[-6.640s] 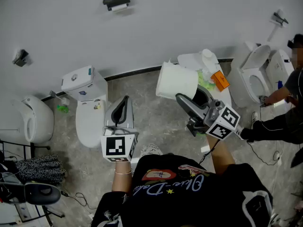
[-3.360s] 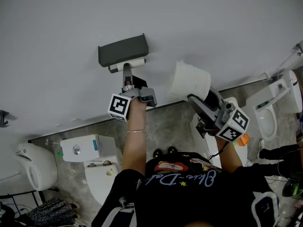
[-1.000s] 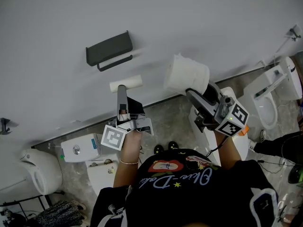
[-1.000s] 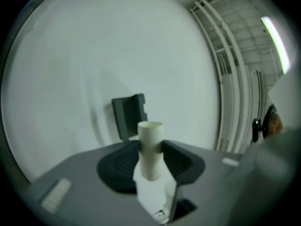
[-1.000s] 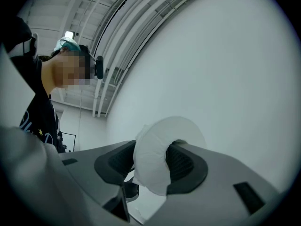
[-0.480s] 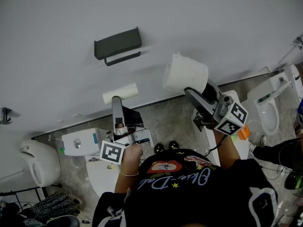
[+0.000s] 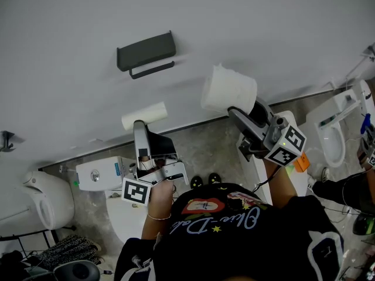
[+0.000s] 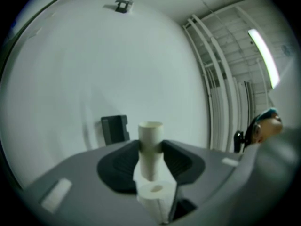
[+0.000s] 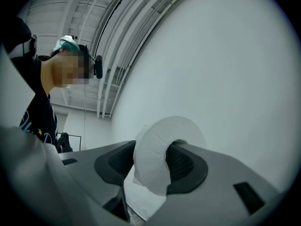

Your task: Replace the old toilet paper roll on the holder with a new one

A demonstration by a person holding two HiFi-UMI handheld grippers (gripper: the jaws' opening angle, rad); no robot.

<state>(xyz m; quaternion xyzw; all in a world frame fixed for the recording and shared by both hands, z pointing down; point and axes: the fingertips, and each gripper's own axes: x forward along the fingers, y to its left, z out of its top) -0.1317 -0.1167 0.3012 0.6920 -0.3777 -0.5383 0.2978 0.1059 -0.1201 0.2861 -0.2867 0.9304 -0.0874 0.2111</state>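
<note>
The dark grey holder hangs on the white wall with its bar bare; it also shows as the holder beyond the jaws in the left gripper view. My left gripper is shut on the old roll, a nearly bare cardboard tube with a little paper at one end. It sits below and left of the holder. My right gripper is shut on the full white new roll, the new roll pinched through its side, to the right of the holder.
A toilet with its cistern stands below the left gripper. A white urinal sits at the far left, and another toilet at the right. A small hook juts from the wall at left. A second person stands nearby.
My left gripper has pulled down and to the left, away from the holder, carrying the old roll. The right gripper with the new roll has stayed where it was.
</note>
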